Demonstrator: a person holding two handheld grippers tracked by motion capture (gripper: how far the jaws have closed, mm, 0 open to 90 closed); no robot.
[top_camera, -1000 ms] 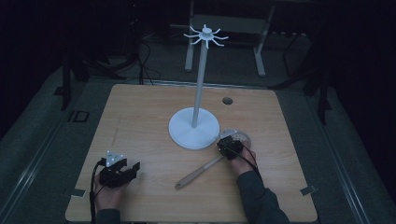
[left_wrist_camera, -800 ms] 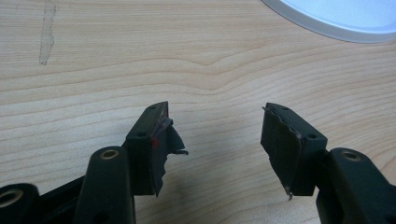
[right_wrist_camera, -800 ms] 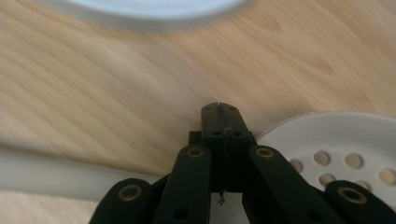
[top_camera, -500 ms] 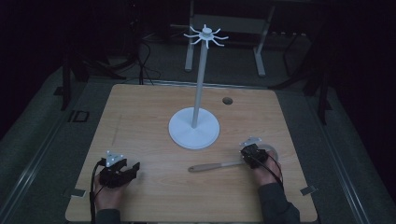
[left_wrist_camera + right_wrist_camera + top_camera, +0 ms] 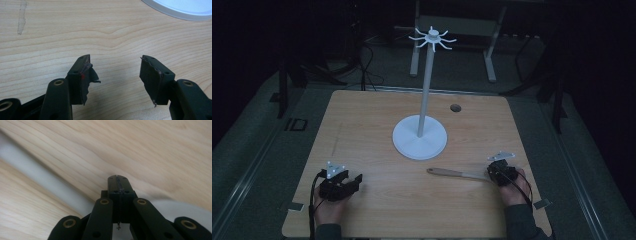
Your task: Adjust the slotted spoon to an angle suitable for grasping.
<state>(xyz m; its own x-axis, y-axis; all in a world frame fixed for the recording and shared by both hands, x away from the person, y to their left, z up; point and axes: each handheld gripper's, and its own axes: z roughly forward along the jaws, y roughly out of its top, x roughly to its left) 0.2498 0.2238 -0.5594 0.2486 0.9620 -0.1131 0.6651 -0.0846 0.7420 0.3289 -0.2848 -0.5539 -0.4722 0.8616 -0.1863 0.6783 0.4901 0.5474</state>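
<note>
Right claw (image 5: 498, 174) clenched with nothing seen between the jaws, sitting at the bowl end of the pale wooden spoon (image 5: 457, 173). Spoon flat on the light wooden table (image 5: 372, 115), handle aimed at the middle. Probably light, stiff and smooth; best pinched across the slim handle. Left claw (image 5: 349, 182) released, well apart. Tall white hook stand (image 5: 419, 137) near, easily knocked.

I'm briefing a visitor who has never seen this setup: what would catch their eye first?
A tall white stand with a ring of hooks on top rises from the middle of the wooden table. A wooden spoon lies near the right gripper, whose jaws are shut; the left gripper rests open.
</note>
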